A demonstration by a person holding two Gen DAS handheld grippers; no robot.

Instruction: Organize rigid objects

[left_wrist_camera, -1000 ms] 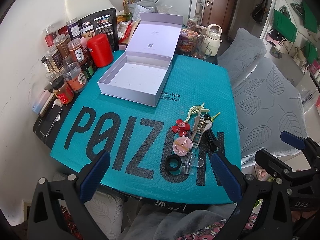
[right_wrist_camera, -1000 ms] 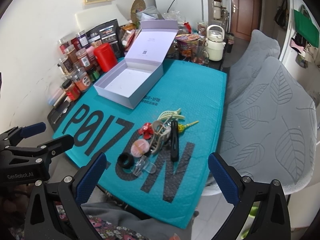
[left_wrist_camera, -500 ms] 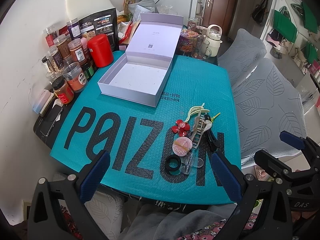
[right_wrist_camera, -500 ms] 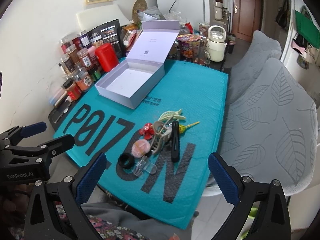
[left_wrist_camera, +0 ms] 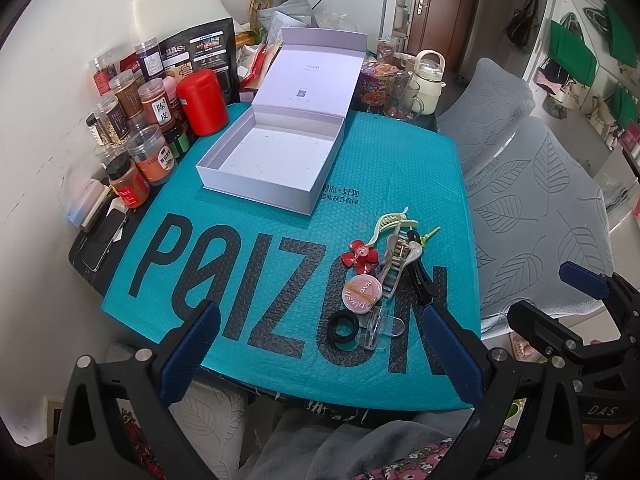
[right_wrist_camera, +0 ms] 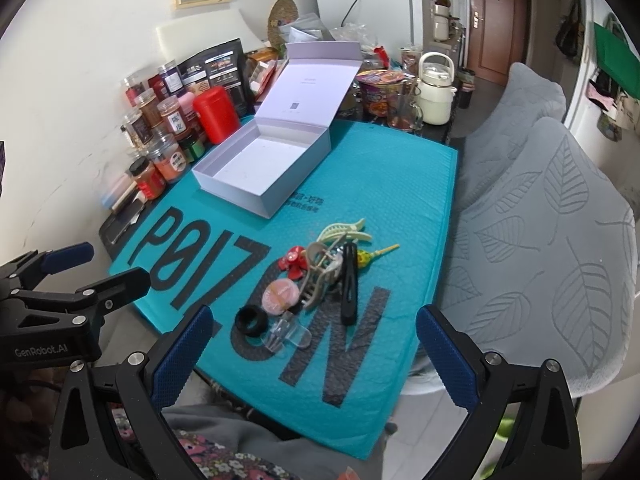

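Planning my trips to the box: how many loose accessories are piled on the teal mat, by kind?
Claws: 2, cream claw, beige claw
Clips: 2, black clip, clear clip
Red flower: 1
Pink compact: 1
Black ring: 1
Yellow pick: 1
Total: 8

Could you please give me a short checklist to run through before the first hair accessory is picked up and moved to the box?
1. Left gripper open and empty: ok.
2. Right gripper open and empty: ok.
3. White box lid up, inside free to receive items: ok.
4. Pile of accessories within sight of both cameras: ok.
5. Black ring lies at the near edge of the pile, free on its outer side: ok.
6. Beige claw clip separate from its neighbours: not ok, it overlaps the black clip.
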